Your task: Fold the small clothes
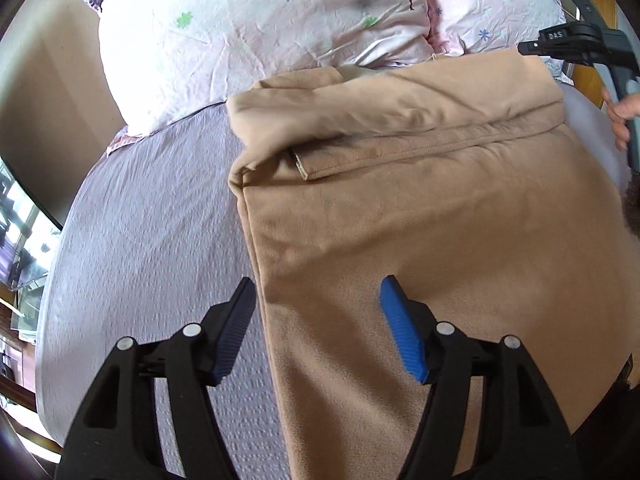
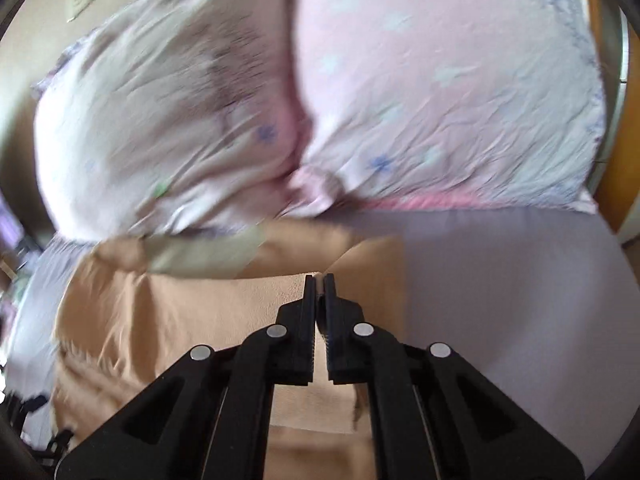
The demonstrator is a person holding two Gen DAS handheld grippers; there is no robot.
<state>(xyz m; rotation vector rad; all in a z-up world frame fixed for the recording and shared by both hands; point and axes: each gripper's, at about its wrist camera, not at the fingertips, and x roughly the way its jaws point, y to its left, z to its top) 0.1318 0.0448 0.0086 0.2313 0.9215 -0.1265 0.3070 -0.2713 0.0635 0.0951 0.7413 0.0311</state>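
Left hand-held gripper (image 1: 318, 322) spread over tan garment (image 1: 420, 200); right hand-held gripper (image 2: 319, 280) pinching hem.

The left gripper (image 1: 318, 300) fills the lower frame, fingers apart, straddling the left edge of tan trousers (image 1: 420, 200) lying on a lilac sheet (image 1: 152, 240). Two pillows (image 1: 248, 36) sit across the top. The right gripper (image 1: 580, 40) shows at upper right.
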